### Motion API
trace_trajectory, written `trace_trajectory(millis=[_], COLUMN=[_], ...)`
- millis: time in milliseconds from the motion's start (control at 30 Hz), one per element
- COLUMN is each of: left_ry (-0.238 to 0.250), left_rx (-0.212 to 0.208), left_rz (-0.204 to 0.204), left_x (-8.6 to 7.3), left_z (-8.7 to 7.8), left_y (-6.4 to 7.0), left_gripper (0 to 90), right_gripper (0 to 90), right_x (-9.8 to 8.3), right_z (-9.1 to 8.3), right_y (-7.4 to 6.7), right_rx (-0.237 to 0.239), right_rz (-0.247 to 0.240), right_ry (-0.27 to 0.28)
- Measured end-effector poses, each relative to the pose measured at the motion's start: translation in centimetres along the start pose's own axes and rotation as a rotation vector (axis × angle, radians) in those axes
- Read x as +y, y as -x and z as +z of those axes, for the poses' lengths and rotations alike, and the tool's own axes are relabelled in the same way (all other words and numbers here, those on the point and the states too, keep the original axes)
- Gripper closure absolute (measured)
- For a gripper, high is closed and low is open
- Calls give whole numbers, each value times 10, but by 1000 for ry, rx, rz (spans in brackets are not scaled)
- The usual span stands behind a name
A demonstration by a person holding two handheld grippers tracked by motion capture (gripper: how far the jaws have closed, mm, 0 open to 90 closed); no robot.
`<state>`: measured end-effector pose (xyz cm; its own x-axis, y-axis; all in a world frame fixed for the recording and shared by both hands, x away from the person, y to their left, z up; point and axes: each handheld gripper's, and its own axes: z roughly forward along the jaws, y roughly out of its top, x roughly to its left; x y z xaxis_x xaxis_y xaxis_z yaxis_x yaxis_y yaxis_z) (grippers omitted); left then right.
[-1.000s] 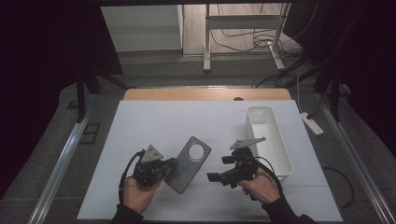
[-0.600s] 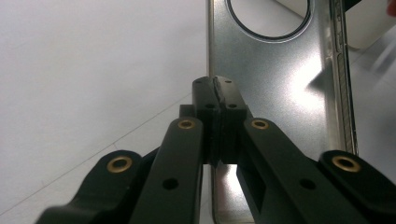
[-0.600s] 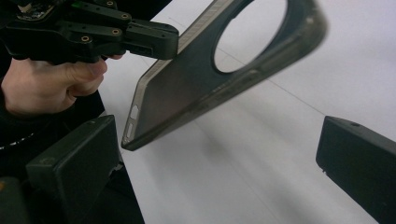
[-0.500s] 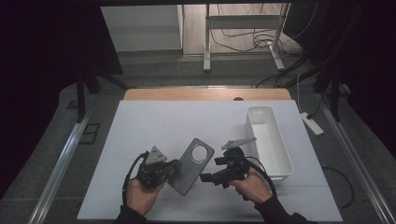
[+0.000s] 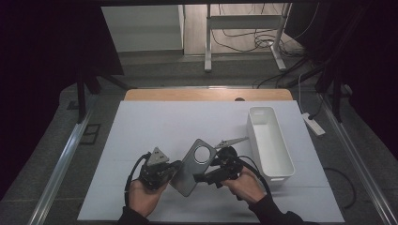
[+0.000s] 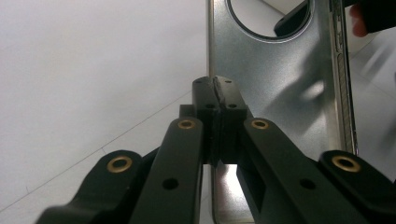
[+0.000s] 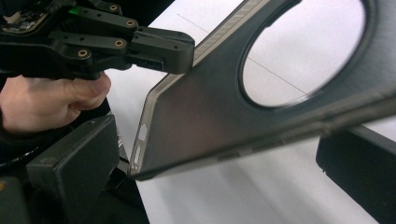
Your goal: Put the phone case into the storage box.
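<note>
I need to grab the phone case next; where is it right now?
In the high view the grey phone case is at the table's near edge, between the two hands, its left edge clamped in the left gripper, left of the white bin.

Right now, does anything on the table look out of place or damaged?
Nothing looks damaged or spilled. The grey phone case is held tilted off the table, its edge pinched by the left gripper, with the right gripper at its other side. The white bin sits upright.

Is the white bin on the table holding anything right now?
No. In the high view the white bin shows only its bare inside, and the grey phone case is held up between both grippers.
</note>
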<state>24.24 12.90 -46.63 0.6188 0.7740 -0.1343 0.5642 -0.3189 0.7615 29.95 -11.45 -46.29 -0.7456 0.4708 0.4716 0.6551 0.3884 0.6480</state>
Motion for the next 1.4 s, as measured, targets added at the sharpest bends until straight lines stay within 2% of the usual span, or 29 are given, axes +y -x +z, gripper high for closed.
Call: trace_trajectory(millis=[167,433,567,733,833,867,900,1067,1200,1400], left_ry=[1,7,10,14,16,18,19,27,32,34], left_rx=[-4,-7,-9,-14,-16,-17,-18,-25,-28,-32], left_rz=[1,2,2,0,1,0,0,-3,-1,-1], left_x=[0,0,0,0,0,0,0,0,0,-1], left_z=[0,-1,-2,-2,-2,-3,-3,-4,-4,-4], left_y=[1,2,3,3,4,4,4,5,5,5], left_gripper=[889,888,888,889,888,888,888,888,888,888], right_gripper=[0,21,122,322,421,421,489,625,702,755], right_x=[2,3,3,4,3,3,2,2,0,0], right_z=[6,13,15,14,15,15,15,15,15,15], right_y=[-1,1,1,3,3,3,4,5,6,8], right_rx=[0,28,28,61,77,77,90,116,137,163], right_rz=[6,47,60,88,94,94,98,116,128,154], right_ry=[-11,-1,0,8,5,5,9,14,19,28])
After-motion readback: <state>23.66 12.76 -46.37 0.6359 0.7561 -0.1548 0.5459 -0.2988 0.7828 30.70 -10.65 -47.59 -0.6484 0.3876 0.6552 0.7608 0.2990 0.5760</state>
